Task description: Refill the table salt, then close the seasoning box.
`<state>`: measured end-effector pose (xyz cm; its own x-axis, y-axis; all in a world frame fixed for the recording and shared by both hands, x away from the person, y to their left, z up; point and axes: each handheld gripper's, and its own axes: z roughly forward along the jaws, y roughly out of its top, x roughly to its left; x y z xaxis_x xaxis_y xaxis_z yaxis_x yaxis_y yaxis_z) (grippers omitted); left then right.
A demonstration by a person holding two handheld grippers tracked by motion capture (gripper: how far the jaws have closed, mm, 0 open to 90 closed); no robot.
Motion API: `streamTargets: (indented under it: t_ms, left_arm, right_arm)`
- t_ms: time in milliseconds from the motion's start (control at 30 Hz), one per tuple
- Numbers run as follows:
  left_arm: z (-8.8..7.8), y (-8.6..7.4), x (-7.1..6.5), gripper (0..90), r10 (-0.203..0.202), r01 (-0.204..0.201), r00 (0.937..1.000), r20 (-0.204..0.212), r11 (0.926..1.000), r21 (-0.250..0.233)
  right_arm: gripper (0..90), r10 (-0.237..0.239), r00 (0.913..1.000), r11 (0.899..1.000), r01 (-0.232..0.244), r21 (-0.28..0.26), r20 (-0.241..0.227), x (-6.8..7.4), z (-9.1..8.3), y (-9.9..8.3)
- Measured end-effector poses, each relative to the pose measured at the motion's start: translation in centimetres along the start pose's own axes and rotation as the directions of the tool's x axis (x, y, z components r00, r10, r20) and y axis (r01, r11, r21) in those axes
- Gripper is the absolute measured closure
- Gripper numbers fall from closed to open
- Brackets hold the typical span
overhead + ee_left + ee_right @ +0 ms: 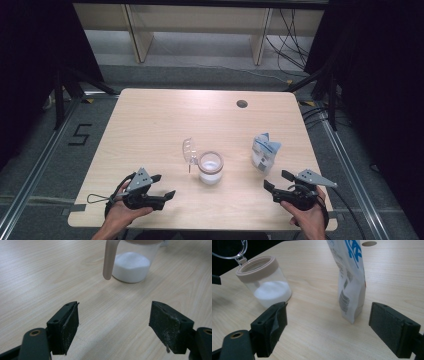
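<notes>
A pale wooden bench with a round cable hole near its far right corner stands on grey floor; black curtains hang at both sides.

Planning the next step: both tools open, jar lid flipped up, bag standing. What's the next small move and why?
Probably ease the right tool forward around the bag. Its jaws stand wide with nothing between them, and the bag stands upright just ahead, apart from the open jar holding white powder. The left tool is open too, facing the jar.
</notes>
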<state>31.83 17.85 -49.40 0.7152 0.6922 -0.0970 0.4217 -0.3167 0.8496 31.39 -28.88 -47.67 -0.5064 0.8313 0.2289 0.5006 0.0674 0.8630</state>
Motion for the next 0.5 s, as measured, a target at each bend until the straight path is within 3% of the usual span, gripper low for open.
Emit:
streamTargets:
  t_ms: [67,100,167,200,233,267,367,433,467,500]
  left_arm:
    - [0.01,0.0,-0.08,23.4,-0.005,0.005,1.0,-0.001,1.0,0.0]
    - [-0.02,0.0,-0.07,23.4,0.0,0.0,1.0,-0.002,1.0,0.003]
    - [0.0,0.0,-0.06,23.4,0.001,-0.001,1.0,-0.003,1.0,0.001]
    - [0.02,0.0,-0.08,23.4,-0.003,0.003,1.0,-0.001,1.0,-0.001]
    - [0.02,0.02,-0.1,23.4,-0.005,0.005,1.0,-0.005,1.0,0.002]
    - [0.0,0.03,-0.06,23.4,0.0,0.0,1.0,-0.006,1.0,0.007]
    - [0.07,0.09,-0.04,23.4,0.005,-0.005,1.0,0.0,1.0,0.004]
    - [0.12,0.09,-0.03,23.4,0.007,-0.007,1.0,0.001,1.0,0.004]
    - [0.14,0.1,-0.07,23.4,0.005,-0.005,1.0,-0.002,1.0,0.002]
    - [0.13,0.11,-0.1,23.4,0.008,-0.008,1.0,-0.003,1.0,0.005]
  right_arm:
    - [16.0,0.011,0.9998,1.0,-0.011,0.016,0.015,0.27,-0.1,-0.15]
    - [16.0,-0.024,0.9997,0.999,0.024,0.036,-0.002,0.07,-0.02,-0.2]
    - [16.0,-0.007,0.9998,0.999,0.006,0.037,0.02,0.36,-0.03,-0.42]
    - [16.1,-0.009,0.9999,0.999,0.009,0.03,-0.005,0.35,-0.03,-0.45]
    - [16.0,0.021,0.9998,0.999,-0.021,0.047,-0.003,0.61,-0.1,-0.55]
    - [16.0,0.018,0.9998,0.998,-0.019,0.06,0.008,0.63,-0.17,-0.6]
    - [16.0,-0.025,0.9997,0.998,0.025,0.053,0.0,0.23,0.0,-0.78]
    - [16.0,0.019,0.9998,0.998,-0.018,0.064,-0.007,0.52,-0.22,-0.88]
    - [16.0,-0.021,0.9998,0.998,0.021,0.058,-0.007,0.25,-0.22,-0.89]
    - [16.0,0.0,1.0,0.999,0.0,0.054,-0.002,0.41,-0.13,-1.04]
